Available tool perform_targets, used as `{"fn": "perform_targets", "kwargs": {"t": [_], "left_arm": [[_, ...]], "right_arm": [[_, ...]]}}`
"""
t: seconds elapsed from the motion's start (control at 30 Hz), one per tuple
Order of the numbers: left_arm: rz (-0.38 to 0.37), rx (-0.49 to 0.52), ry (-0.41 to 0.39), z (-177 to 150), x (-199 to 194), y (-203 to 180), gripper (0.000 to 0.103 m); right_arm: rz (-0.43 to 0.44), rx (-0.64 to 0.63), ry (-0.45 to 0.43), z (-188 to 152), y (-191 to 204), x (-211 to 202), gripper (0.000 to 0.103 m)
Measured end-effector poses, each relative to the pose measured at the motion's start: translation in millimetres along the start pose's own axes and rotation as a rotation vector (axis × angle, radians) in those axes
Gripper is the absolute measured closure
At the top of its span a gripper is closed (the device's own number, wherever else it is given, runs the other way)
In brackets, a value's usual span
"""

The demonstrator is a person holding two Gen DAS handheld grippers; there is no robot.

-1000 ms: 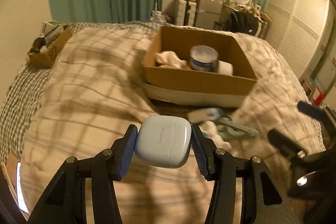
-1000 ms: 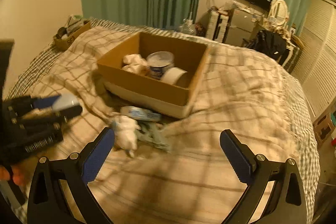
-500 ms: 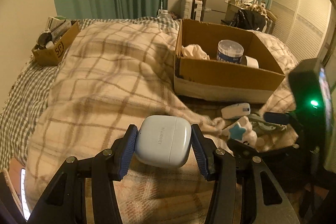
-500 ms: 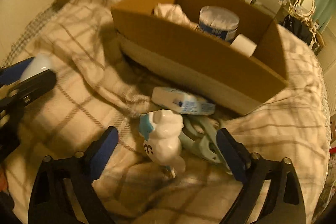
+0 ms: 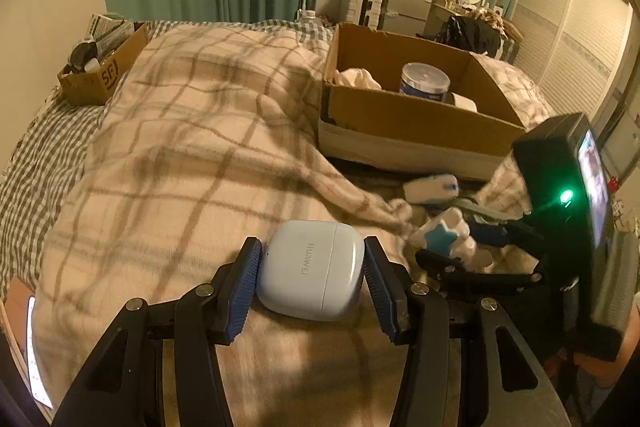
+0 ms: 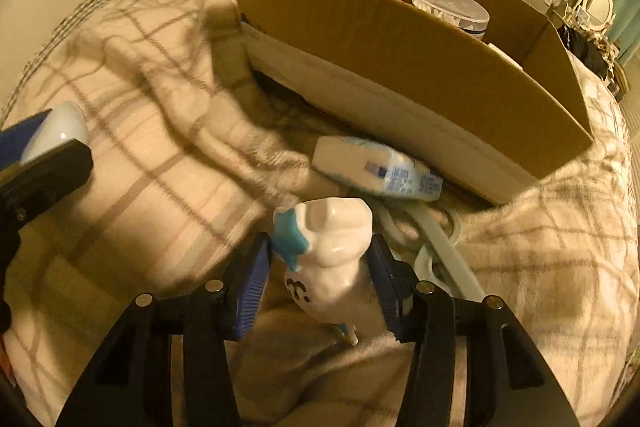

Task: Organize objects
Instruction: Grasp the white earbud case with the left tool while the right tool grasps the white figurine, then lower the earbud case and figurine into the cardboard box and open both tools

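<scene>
Two cardboard boxes (image 5: 416, 115) (image 5: 100, 75) are seen, at one and ten o'clock. One earbud case (image 5: 312, 269), one white figurine (image 6: 332, 259), one packet (image 6: 380, 171) and one tub (image 6: 452, 7) are counted.

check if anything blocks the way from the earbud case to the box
Nothing visible does. The left gripper holds the earbud case above bare blanket; the open box lies ahead to the right, only its near wall to clear.

right gripper (image 6: 320, 281) pads clamping white figurine (image 6: 334, 259), packet (image 6: 378, 169) at 12 just beyond, box (image 6: 420, 39) behind it, blanket (image 6: 132, 155) underneath
</scene>
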State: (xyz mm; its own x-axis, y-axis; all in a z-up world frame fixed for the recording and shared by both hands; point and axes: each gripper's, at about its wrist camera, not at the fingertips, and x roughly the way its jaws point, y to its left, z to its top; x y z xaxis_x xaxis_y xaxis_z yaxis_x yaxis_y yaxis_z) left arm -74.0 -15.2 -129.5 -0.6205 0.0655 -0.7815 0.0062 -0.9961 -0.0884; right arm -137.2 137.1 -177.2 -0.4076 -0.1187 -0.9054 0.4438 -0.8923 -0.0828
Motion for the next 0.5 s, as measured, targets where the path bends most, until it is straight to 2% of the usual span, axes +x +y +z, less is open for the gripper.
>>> {"fn": "perform_targets", "kwargs": {"t": [0.17,0.27,0.4,0.5], "left_arm": [[-0.022,0.0,0.0,-7.1,-15.2,-10.1,0.051],[-0.061,-0.006,-0.006,-4.7,-25.3,-17.4,0.051],[-0.102,0.005,-0.031,8.3,-42.7,-30.6,0.051],[-0.16,0.019,-0.048,27.9,-56.1,-38.5,0.051]], "right_arm": [[0.001,0.008,-0.069,-21.0,-1.2,-45.1,0.054],[-0.002,-0.003,-0.116,-28.7,-2.6,-76.3,0.054],[-0.021,0.007,-0.178,-18.8,-11.8,-116.8,0.054],[-0.041,0.027,-0.246,-12.4,-29.3,-153.0,0.054]]}}
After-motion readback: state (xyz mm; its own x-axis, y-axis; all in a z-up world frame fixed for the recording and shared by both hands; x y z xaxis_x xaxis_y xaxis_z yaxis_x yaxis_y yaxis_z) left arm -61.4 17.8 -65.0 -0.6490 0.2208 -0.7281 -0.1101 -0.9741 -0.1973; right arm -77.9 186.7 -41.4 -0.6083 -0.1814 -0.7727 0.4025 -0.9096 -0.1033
